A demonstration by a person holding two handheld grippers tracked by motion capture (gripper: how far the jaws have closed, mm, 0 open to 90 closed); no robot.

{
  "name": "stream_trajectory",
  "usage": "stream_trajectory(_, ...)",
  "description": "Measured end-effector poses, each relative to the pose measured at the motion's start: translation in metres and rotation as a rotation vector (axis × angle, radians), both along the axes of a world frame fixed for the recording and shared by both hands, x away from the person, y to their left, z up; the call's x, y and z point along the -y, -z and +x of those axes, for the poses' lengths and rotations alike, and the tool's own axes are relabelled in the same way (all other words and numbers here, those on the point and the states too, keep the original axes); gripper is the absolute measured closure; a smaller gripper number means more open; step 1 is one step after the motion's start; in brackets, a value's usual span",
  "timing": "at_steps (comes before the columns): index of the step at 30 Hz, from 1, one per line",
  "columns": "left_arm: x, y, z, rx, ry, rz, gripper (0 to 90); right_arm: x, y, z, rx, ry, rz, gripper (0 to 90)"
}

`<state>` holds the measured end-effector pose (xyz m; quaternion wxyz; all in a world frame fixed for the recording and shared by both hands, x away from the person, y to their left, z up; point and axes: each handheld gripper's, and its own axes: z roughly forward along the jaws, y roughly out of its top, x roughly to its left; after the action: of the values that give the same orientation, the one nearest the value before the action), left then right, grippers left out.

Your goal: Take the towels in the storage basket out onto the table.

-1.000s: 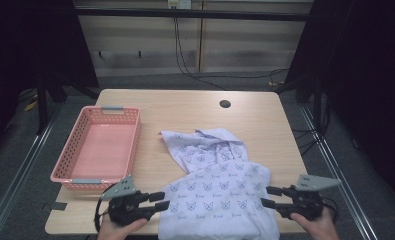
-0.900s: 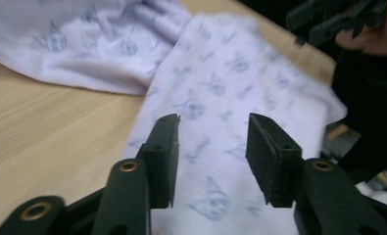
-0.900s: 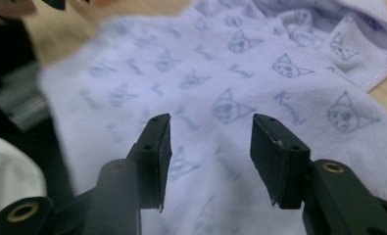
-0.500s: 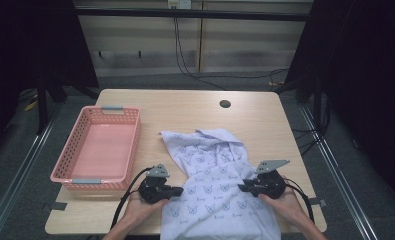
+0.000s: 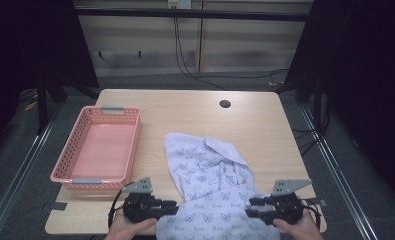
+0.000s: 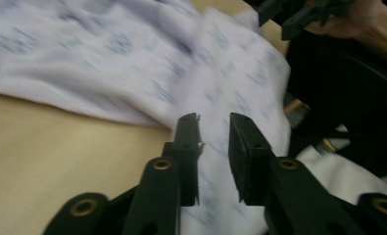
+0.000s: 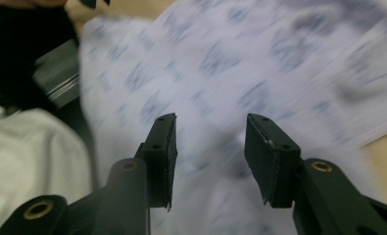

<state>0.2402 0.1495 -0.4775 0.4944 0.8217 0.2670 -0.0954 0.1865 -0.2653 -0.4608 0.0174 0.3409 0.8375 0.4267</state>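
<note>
- Left gripper sits at the near edge of the worktop, held in a hand, jaws a little apart and empty, tips at the garment's left edge.
- Right gripper mirrors it at the garment's right edge, held in the other hand, jaws wider apart with nothing between them.
- White garment with a small blue print lies crumpled on the pale wooden worktop, reaching from its middle to the near edge and hanging over it.
- Pink basket, empty, stands on the worktop's left part, just beside the garment and apart from it.
- Dark round hole marks the worktop's far side.
- Beyond the worktop, the floor is grey; black cables hang down a pale back wall, and dark curtains flank both sides.
- Both gripper views are blurred.
</note>
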Motion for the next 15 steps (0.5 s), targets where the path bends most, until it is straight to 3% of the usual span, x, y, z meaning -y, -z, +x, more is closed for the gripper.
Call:
stream_trajectory(2,0.006,0.003,0.017,0.016,-0.047,0.027,72.5,0.002,-0.003,0.018,0.021,0.038,0.014,56.4)
stream_trajectory(3,0.008,0.005,0.023,0.008,-0.062,0.026,71.5,0.002,-0.003,0.028,0.040,0.061,0.006,56.1)
stream_trajectory(5,0.016,0.010,0.037,0.027,-0.103,0.083,66.3,0.000,-0.001,0.051,0.063,0.094,-0.013,55.3)
stream_trajectory(7,0.022,0.015,0.050,0.022,-0.114,0.093,62.3,-0.003,0.002,0.073,0.091,0.128,-0.049,52.1)
stream_trajectory(8,0.022,0.015,0.050,0.022,-0.114,0.093,60.1,-0.003,0.002,0.073,0.091,0.128,-0.049,52.1)
stream_trajectory(9,0.028,0.017,0.055,0.014,-0.124,0.096,56.5,-0.006,0.006,0.096,0.100,0.167,-0.076,50.4)
stream_trajectory(11,0.034,0.018,0.055,0.037,-0.110,0.113,54.9,-0.008,0.011,0.111,0.114,0.198,-0.102,47.8)
stream_trajectory(12,0.034,0.018,0.055,0.037,-0.110,0.113,53.6,-0.008,0.011,0.111,0.114,0.198,-0.102,47.8)
stream_trajectory(13,0.041,0.020,0.053,0.045,-0.102,0.138,49.7,-0.009,0.016,0.124,0.099,0.217,-0.123,45.9)
stream_trajectory(15,0.046,0.023,0.052,0.046,-0.087,0.164,48.8,-0.010,0.021,0.130,0.095,0.223,-0.148,45.8)
